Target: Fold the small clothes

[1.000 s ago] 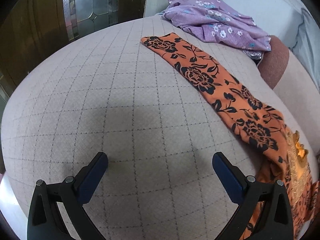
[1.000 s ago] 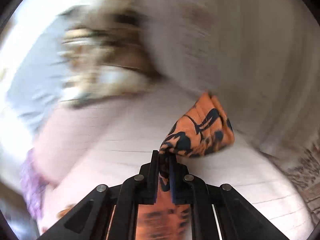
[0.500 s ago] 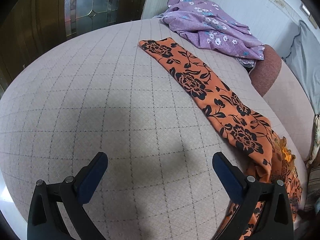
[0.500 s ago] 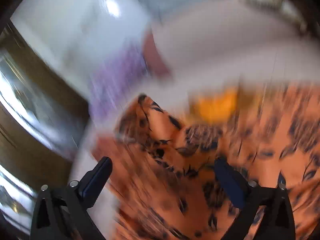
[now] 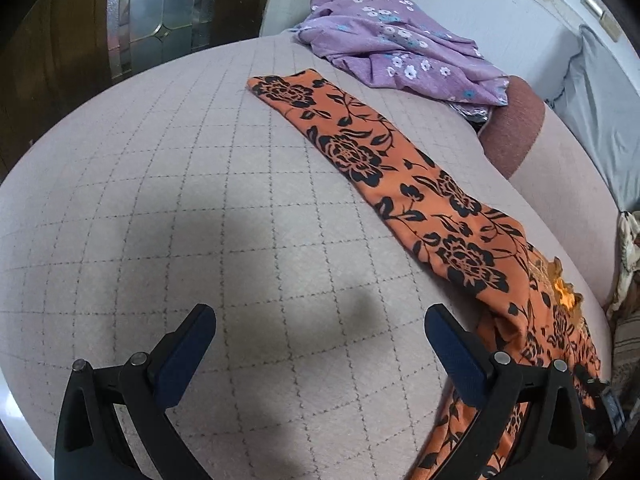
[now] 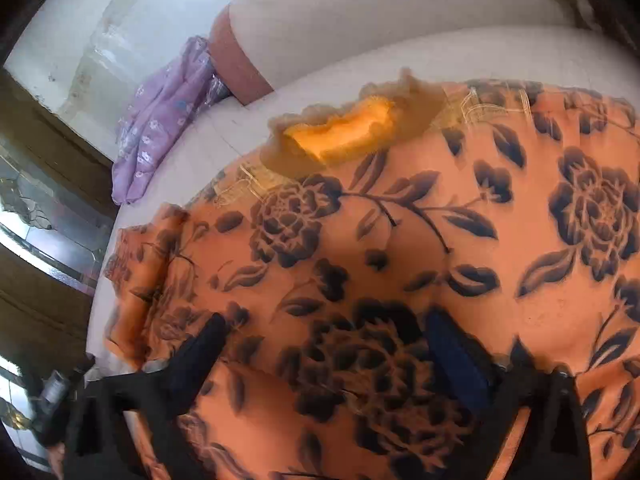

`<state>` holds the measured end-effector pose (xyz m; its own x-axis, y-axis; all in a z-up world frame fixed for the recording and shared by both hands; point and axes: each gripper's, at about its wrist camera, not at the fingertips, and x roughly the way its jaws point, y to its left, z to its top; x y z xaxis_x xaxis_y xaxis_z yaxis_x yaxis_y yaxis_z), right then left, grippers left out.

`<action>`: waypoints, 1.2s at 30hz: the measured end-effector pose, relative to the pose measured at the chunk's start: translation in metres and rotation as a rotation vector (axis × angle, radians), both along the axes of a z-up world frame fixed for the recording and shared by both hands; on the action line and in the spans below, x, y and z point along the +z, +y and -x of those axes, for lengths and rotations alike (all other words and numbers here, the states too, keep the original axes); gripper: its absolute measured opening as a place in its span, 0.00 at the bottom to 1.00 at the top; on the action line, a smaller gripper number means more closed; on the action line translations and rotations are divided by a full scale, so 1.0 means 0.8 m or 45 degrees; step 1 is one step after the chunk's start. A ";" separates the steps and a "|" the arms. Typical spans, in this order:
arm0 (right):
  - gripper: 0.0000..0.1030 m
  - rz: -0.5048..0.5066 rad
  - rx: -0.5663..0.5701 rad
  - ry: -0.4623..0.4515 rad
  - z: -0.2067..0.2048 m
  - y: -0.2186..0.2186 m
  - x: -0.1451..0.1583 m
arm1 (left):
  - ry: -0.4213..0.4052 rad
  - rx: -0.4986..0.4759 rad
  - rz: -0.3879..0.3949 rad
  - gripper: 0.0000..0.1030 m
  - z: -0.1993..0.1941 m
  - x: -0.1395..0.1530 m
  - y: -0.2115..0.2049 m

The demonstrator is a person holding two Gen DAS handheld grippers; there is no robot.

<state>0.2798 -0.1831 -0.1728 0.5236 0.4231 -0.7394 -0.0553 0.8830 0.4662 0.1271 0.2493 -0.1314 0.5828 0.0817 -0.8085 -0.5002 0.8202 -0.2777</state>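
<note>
Orange floral garment (image 5: 400,184) lies stretched across your quilted bed (image 5: 180,200); only your right view shows its fuzzy collar. One purple garment (image 5: 400,56) sits beyond. Your left gripper (image 5: 320,344) and right gripper (image 6: 324,344) both gape, holding nothing.

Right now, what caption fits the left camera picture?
Open left hand-held gripper hovers above the quilted bed, beside a long orange flowered garment.

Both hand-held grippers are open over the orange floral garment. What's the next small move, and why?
Probably lower the right hand-held gripper and close on the orange floral garment beneath it: its jaws are open just above the cloth, while the left hand-held gripper hovers open over the bare quilted surface.
</note>
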 end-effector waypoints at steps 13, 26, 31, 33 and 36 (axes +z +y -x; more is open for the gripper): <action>0.99 -0.002 -0.037 -0.206 0.020 0.009 -0.021 | -0.244 -0.022 0.248 1.00 -0.103 0.043 0.088; 0.99 -0.025 -0.037 -0.242 0.029 0.002 -0.025 | -0.023 0.145 0.243 0.24 -0.226 -0.025 0.157; 0.99 -0.017 -0.036 -0.242 0.027 0.005 -0.026 | 0.020 0.151 0.211 0.05 -0.237 -0.021 0.171; 0.99 -0.011 -0.035 -0.240 0.027 0.005 -0.027 | -0.003 0.115 0.059 0.04 -0.236 0.011 0.147; 0.99 -0.013 -0.035 -0.239 0.027 0.005 -0.027 | -0.156 -0.038 -0.191 0.04 -0.231 0.090 0.077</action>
